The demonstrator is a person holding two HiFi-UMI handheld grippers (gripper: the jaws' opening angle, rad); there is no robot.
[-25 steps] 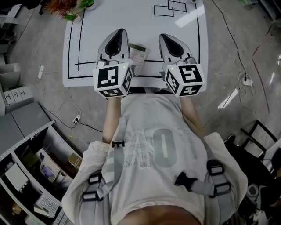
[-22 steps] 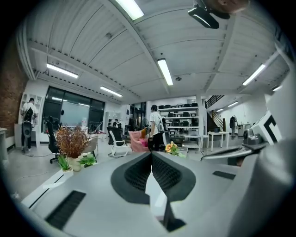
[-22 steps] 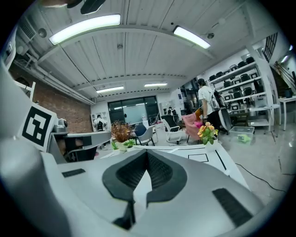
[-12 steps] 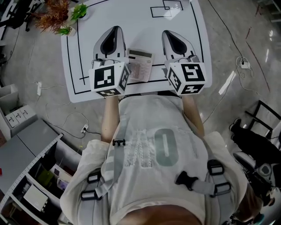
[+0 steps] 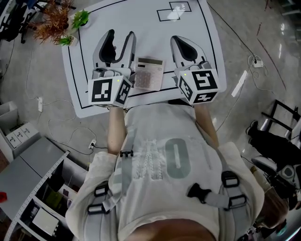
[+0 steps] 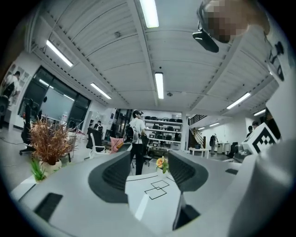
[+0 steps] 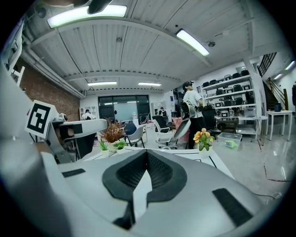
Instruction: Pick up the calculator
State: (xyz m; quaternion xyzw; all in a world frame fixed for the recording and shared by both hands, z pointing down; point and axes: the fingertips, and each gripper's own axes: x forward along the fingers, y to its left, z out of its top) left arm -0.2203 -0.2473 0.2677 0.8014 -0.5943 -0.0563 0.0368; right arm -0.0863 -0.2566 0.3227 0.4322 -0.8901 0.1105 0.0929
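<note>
The calculator is pale with a dark display strip and lies flat on the white table, near its front edge. It sits between my two grippers and touches neither. My left gripper is just left of it, with its jaws opening and nothing between them. In the left gripper view, the left gripper shows only table through the gap. My right gripper hovers right of the calculator, shut and empty. The right gripper has its pads together. Neither gripper view shows the calculator.
Black outlines are drawn on the table, with overlapping rectangles at the far side. Potted plants stand at the far left corner and a small flower pot at the far edge. Cables lie on the floor; shelving stands lower left.
My left gripper's jaws have parted from shut to open and it has shifted left, away from the calculator, which now shows in full. The right gripper stays shut.
</note>
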